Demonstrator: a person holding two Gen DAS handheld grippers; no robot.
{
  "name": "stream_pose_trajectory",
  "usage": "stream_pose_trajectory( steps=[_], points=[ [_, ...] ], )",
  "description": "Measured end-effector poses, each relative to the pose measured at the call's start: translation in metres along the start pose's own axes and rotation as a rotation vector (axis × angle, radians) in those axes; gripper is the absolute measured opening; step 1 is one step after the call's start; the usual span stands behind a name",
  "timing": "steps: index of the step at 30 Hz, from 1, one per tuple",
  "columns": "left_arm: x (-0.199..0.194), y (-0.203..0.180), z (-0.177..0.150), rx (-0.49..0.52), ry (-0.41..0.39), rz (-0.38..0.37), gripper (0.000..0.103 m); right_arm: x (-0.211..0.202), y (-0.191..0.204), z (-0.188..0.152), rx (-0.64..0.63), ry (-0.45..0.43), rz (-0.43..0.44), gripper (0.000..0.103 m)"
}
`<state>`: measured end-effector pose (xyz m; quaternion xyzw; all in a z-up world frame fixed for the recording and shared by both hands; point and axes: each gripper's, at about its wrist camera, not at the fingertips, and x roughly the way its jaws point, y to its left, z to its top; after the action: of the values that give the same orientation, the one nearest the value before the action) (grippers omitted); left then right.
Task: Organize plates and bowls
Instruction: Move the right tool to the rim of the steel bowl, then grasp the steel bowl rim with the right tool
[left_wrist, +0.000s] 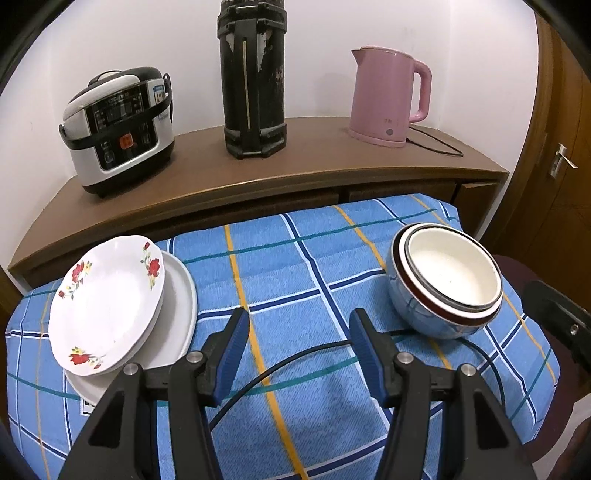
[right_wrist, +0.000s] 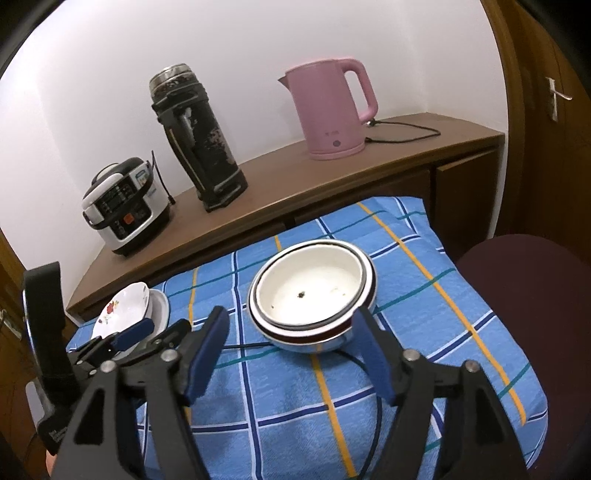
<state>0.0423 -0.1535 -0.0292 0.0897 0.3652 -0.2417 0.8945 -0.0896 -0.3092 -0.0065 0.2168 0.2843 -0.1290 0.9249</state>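
A flowered white plate (left_wrist: 107, 302) lies on a stack of plain white plates (left_wrist: 177, 314) at the left of the blue checked cloth (left_wrist: 295, 266). Nested bowls (left_wrist: 448, 277) sit at the right, a cream one inside a dark-rimmed blue-white one. My left gripper (left_wrist: 299, 321) is open and empty above the cloth between the plates and the bowls. My right gripper (right_wrist: 290, 325) is open and empty just in front of the bowls (right_wrist: 314, 295). The plates (right_wrist: 125, 306) show at the left there, with the left gripper (right_wrist: 136, 332) in front of them.
A wooden sideboard (left_wrist: 303, 158) behind the table holds a rice cooker (left_wrist: 118, 133), a black thermos (left_wrist: 253, 77) and a pink kettle (left_wrist: 388, 96) with its cord. A dark red chair seat (right_wrist: 524, 280) stands at the right. A black cable (left_wrist: 280, 369) lies on the cloth.
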Motion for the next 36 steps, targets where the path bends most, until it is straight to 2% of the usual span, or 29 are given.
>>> stream_pose_trajectory(
  steps=[10,18,19,21,24,32,34,35,36],
  points=[
    [0.012,-0.001,-0.002,-0.011,0.040,-0.026,0.059,0.005,-0.023,-0.003,0.016,0.002,-0.032,0.071],
    [0.022,-0.004,0.020,-0.074,0.047,-0.159,0.059,0.008,-0.062,0.015,0.083,-0.029,-0.059,0.071],
    [0.024,-0.006,0.024,-0.079,0.046,-0.170,0.059,0.012,-0.067,0.019,0.098,-0.024,-0.050,0.069],
    [0.029,-0.010,0.031,-0.089,0.044,-0.189,0.059,0.019,-0.072,0.023,0.117,-0.019,-0.031,0.058],
    [0.038,-0.022,0.039,-0.092,0.051,-0.225,0.059,0.035,-0.076,0.027,0.129,0.013,-0.015,0.053],
    [0.062,-0.047,0.049,-0.065,0.082,-0.268,0.059,0.063,-0.075,0.027,0.145,0.058,0.004,0.051],
    [0.068,-0.050,0.049,-0.058,0.099,-0.257,0.059,0.068,-0.074,0.028,0.140,0.068,-0.008,0.050],
    [0.071,-0.051,0.049,-0.058,0.103,-0.252,0.059,0.071,-0.074,0.028,0.136,0.075,-0.017,0.045],
    [0.074,-0.051,0.048,-0.059,0.108,-0.252,0.059,0.075,-0.073,0.028,0.135,0.090,-0.015,0.034]
  ],
)
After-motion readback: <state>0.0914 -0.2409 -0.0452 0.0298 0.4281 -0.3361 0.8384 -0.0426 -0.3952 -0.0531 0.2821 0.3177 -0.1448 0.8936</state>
